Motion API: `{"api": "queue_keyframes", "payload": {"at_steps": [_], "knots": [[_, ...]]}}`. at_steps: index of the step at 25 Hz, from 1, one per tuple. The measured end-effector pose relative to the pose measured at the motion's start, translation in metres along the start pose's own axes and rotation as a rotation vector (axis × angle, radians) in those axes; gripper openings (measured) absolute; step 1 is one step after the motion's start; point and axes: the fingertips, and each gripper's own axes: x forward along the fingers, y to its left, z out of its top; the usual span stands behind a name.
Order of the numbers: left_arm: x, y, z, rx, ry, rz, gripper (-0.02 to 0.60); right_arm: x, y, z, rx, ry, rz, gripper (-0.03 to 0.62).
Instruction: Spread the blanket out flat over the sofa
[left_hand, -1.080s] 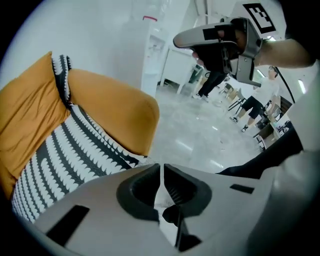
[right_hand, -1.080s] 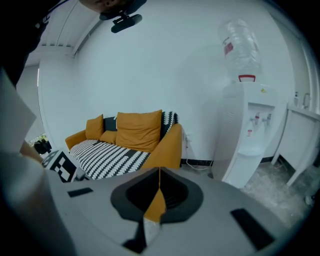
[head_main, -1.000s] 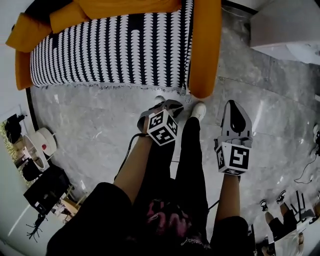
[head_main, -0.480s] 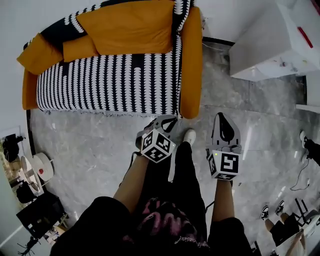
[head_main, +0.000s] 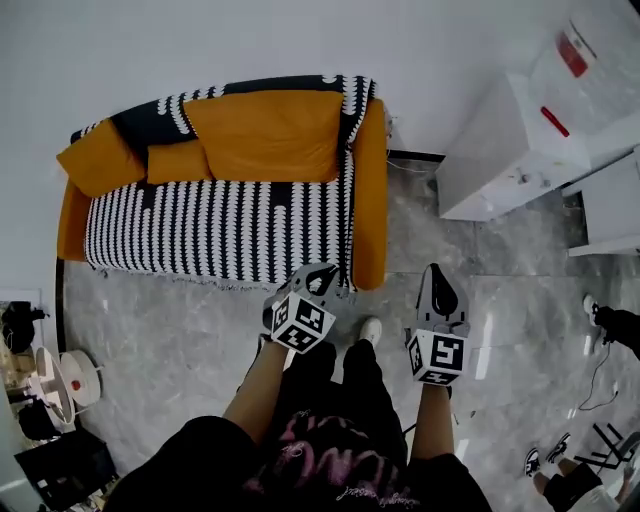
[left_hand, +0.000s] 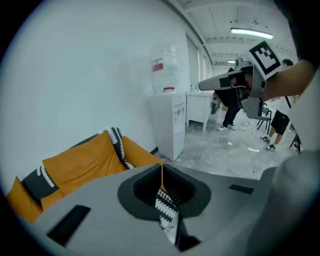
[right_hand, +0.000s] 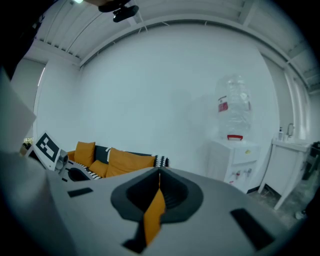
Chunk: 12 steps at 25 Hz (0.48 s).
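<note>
While closed, both tongs (left_hand: 161, 165) (right_hand: 159, 172) hold nothing.

A black-and-white patterned blanket (head_main: 215, 225) lies on the orange fabric sofa (head_main: 370, 200), with orange cushions (head_main: 265, 135) resting on it. A white water dispenser (head_main: 500, 150) stands to the sofa's right, against the white wall (head_main: 250, 40).

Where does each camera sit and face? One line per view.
Head view: on the head, steeply down on sofa, blanket, floor; forearms, legs, left gripper, right gripper show.
Left gripper view: along its shut jaws toward sofa, water dispenser; right gripper shows.
Right gripper view: along shut jaws toward wall; left gripper shows.
All share the sofa.
</note>
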Motion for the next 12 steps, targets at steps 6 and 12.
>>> {"api": "queue_keyframes", "payload": {"at_steps": [6,12], "knots": [[-0.033,0.035,0.046,0.017,-0.108,0.081,0.020,-0.007,0.003,0.038,-0.002,-0.068,-0.016,0.021],[-0.071,0.065,0.088,0.044,-0.220,0.171,0.020,-0.016,0.009,0.083,-0.030,-0.150,-0.030,0.021]]}}
